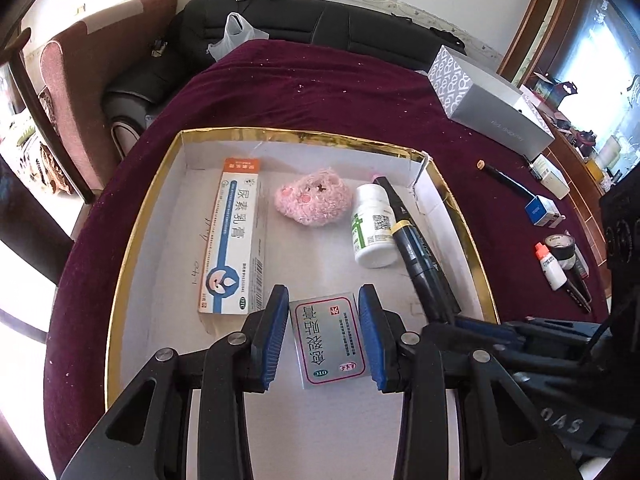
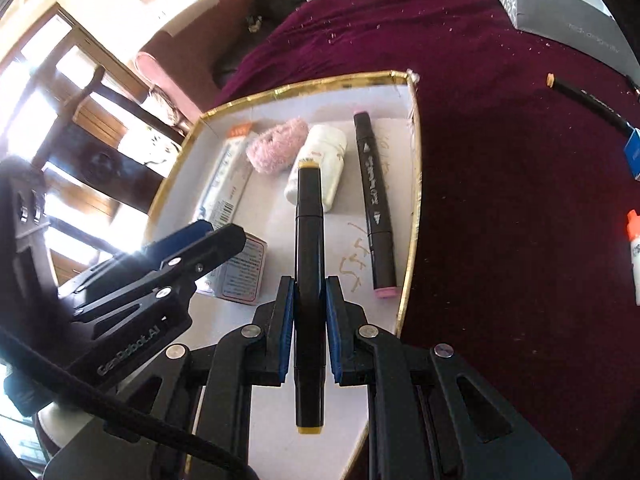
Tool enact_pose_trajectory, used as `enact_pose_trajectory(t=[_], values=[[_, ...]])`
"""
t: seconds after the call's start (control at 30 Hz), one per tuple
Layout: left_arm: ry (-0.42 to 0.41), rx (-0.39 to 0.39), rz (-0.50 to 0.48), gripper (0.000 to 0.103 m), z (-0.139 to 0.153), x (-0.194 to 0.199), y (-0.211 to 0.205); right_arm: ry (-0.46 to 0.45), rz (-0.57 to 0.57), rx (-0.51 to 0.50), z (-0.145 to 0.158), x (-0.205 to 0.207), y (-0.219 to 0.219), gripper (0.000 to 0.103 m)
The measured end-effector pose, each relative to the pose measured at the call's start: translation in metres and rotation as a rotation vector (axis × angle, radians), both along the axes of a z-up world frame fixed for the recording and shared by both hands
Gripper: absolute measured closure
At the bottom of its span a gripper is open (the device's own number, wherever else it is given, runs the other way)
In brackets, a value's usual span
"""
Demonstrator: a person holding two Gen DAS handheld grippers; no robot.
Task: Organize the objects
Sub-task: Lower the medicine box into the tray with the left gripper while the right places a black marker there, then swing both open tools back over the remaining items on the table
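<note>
A gold-rimmed white box (image 1: 304, 134) (image 2: 304, 84) lies on the maroon cloth. In it are a long ointment carton (image 1: 234, 236) (image 2: 226, 178), a pink fluffy toy (image 1: 314, 199) (image 2: 276, 150), a white pill bottle (image 1: 372, 226) (image 2: 320, 168) and a pink-capped marker (image 2: 374, 200). My left gripper (image 1: 323, 336) is open, its blue pads astride a small silver medicine box (image 1: 330, 342) that rests on the box floor. My right gripper (image 2: 310, 328) is shut on a yellow-capped black marker (image 2: 309, 264) (image 1: 420, 256) over the box, beside the bottle.
On the cloth right of the box lie a black pen (image 1: 506, 178) (image 2: 588, 98), a blue-white small box (image 1: 544, 210), tape rolls (image 1: 562, 248) and an orange-capped dropper bottle (image 1: 550, 266) (image 2: 636, 252). A grey carton (image 1: 488, 104) stands at the far right. A sofa is behind.
</note>
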State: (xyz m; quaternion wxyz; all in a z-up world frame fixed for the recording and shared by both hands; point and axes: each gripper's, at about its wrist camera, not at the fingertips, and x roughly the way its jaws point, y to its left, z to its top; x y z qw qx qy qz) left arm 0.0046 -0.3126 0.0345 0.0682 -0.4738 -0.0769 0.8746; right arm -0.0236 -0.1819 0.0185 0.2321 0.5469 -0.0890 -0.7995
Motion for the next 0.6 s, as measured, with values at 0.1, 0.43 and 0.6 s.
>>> enact_pose_trajectory(t=[0.1,0.43,0.6], values=[[0.007,-0.002,0.003,0.072,0.000,-0.001,0.001,0.010,0.005,0.039,-0.005,0.000,-0.009,0.090],[0.028,0.031,0.025,0.069,0.003,0.001,-0.005,-0.005,-0.060,0.098,0.001,0.006,-0.003,0.090],[0.061,0.033,0.030,0.056,0.014,0.008,-0.006,0.010,-0.078,0.076,0.006,0.010,0.003,0.086]])
